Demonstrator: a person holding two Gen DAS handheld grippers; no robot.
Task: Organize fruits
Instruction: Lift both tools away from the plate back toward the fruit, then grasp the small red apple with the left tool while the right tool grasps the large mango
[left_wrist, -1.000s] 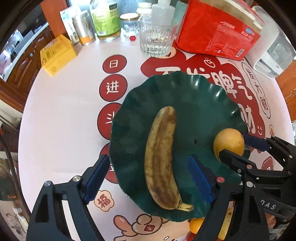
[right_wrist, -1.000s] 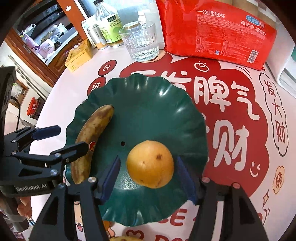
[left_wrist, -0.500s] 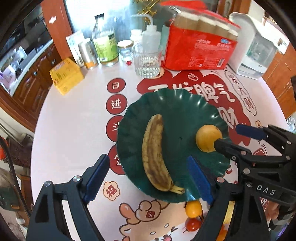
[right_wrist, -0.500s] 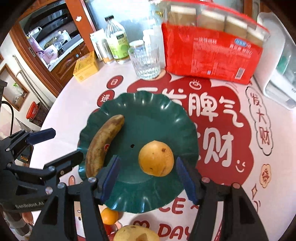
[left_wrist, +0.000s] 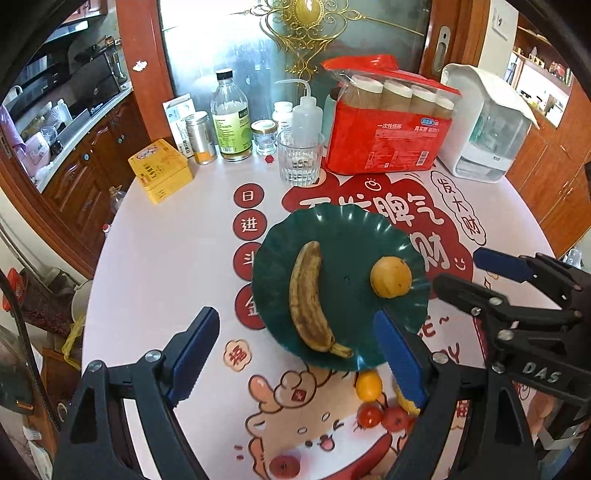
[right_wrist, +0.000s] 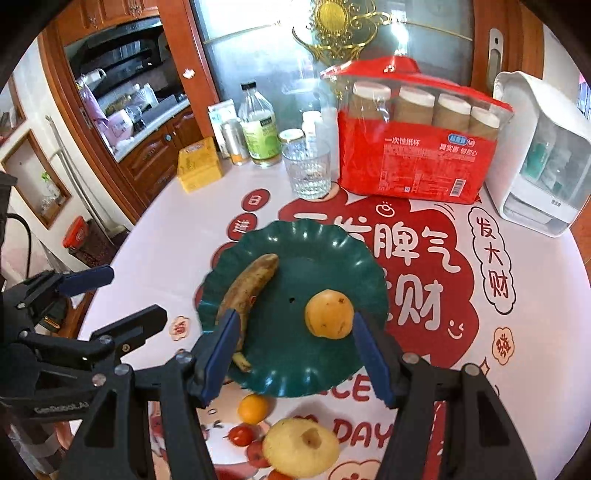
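Both grippers have pulled up and back from the green scalloped plate (left_wrist: 343, 236) since a second ago, so the plate now looks smaller and more of the round table (left_wrist: 166, 258) and the clutter behind it shows; the fruit near the table's front edge, hidden before, has come into sight. The left gripper (left_wrist: 295, 354) points steeply down over the near rim of the plate, its blue-padded jaws spread wide with nothing between them. The right gripper (right_wrist: 295, 350) tilts down the same way, jaws parted and empty, exactly as wide as before. The brown-speckled banana (left_wrist: 308, 295) lies lengthwise on the left half of the plate, its stem end toward the grippers, below and clear of the left jaws. The round yellow fruit (right_wrist: 328, 314) rests on the plate's right half, ahead of the right gripper and just beside its right finger in that camera, though not pinched. Off the plate, on the printed tablecloth close to the grippers, sit a small orange (right_wrist: 253, 408), two cherry tomatoes (left_wrist: 382, 417) and a larger pale yellow fruit (right_wrist: 301, 446). At the far side stand a drinking glass (left_wrist: 300, 158), a red pack of paper cups (left_wrist: 388, 133), a yellow box (left_wrist: 160, 170) and a white appliance (left_wrist: 487, 125).
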